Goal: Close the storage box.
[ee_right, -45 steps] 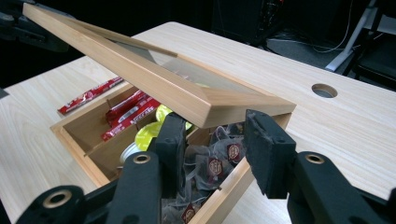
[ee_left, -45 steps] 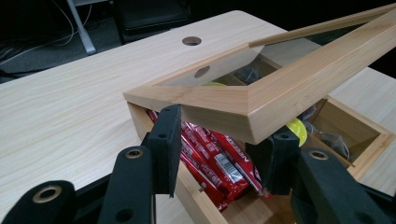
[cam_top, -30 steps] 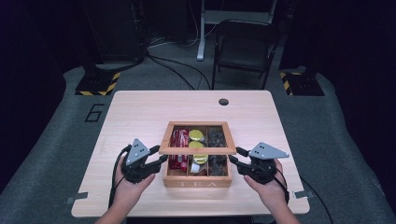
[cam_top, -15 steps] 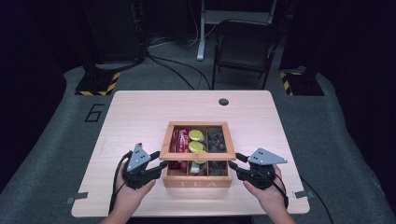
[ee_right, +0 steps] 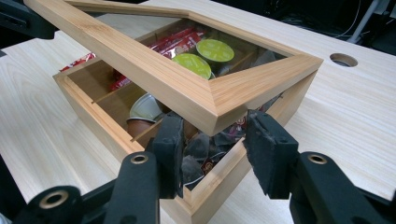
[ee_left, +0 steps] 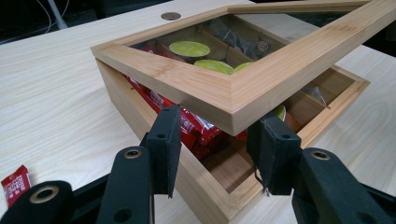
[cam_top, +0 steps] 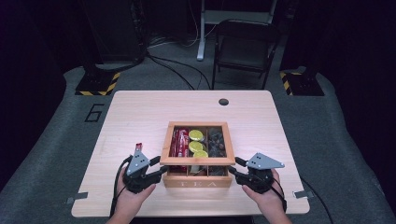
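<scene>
A wooden tea box (cam_top: 197, 179) stands at the table's near middle, its glass-paned lid (cam_top: 196, 161) lifted at the front. Inside lie red sachets (cam_top: 179, 142), green capsules (cam_top: 196, 140) and dark tea bags (cam_top: 215, 141). My left gripper (cam_top: 159, 167) is at the lid's near left corner. Its jaws (ee_left: 217, 140) stand open, one on each side of that corner (ee_left: 233, 105), under the raised frame. My right gripper (cam_top: 233, 167) mirrors it at the near right corner, jaws (ee_right: 215, 140) open under the lid corner (ee_right: 215, 109).
A loose red sachet (cam_top: 138, 146) lies on the table just left of my left gripper, also seen as a red sachet (ee_left: 14, 182) at the lower left. A cable hole (cam_top: 223, 101) marks the table's far side. A folding chair (cam_top: 243, 51) stands beyond the table.
Both grippers have slid a little toward the table's near edge beside the box's front corners. The lid stays raised at the front.
</scene>
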`<state>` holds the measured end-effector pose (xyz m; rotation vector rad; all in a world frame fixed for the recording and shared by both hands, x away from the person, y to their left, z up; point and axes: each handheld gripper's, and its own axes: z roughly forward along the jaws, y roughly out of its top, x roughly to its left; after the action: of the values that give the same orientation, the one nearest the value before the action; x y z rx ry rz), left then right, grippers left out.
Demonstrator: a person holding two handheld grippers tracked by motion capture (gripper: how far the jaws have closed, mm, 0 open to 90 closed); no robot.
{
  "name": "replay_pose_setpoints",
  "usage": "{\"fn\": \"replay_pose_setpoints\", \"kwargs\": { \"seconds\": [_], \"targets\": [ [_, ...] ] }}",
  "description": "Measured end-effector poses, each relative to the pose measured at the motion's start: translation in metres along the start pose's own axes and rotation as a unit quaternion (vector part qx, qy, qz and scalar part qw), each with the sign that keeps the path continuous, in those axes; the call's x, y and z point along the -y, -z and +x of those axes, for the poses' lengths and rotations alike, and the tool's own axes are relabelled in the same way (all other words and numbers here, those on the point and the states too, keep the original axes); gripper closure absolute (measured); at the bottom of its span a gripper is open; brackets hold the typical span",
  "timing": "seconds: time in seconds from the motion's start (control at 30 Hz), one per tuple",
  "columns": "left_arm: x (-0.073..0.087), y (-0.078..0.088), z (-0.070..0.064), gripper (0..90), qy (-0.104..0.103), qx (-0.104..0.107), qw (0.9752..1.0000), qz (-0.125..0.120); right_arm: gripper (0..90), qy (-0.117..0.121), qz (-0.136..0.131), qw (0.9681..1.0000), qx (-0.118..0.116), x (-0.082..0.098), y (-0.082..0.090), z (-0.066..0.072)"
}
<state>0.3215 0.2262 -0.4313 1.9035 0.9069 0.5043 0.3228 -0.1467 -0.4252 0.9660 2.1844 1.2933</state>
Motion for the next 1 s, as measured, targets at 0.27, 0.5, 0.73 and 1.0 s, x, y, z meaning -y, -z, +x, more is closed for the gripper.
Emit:
{"fn": "replay_pose_setpoints", "kwargs": {
  "seconds": [0.27, 0.5, 0.73, 1.0],
  "targets": [
    [0.009, -0.004, 0.000, 55.5, -0.004, 0.009, 0.9999, 0.010, 55.6, -0.003, 0.011, 0.9999, -0.002, 0.008, -0.004, 0.002],
    [0.015, -0.010, 0.000, 55.5, 0.002, 0.017, 0.9997, 0.015, 55.4, -0.015, 0.019, 0.9996, -0.011, 0.015, -0.011, 0.001],
    [0.018, -0.012, -0.002, 52.8, -0.001, 0.021, 0.9996, 0.019, 53.1, -0.010, 0.027, 0.9995, -0.010, 0.018, -0.015, 0.003],
    [0.021, -0.017, -0.005, 45.6, -0.003, 0.024, 0.9991, 0.036, 45.6, -0.015, 0.043, 0.9989, -0.014, 0.021, -0.019, 0.005]
  ]
}}
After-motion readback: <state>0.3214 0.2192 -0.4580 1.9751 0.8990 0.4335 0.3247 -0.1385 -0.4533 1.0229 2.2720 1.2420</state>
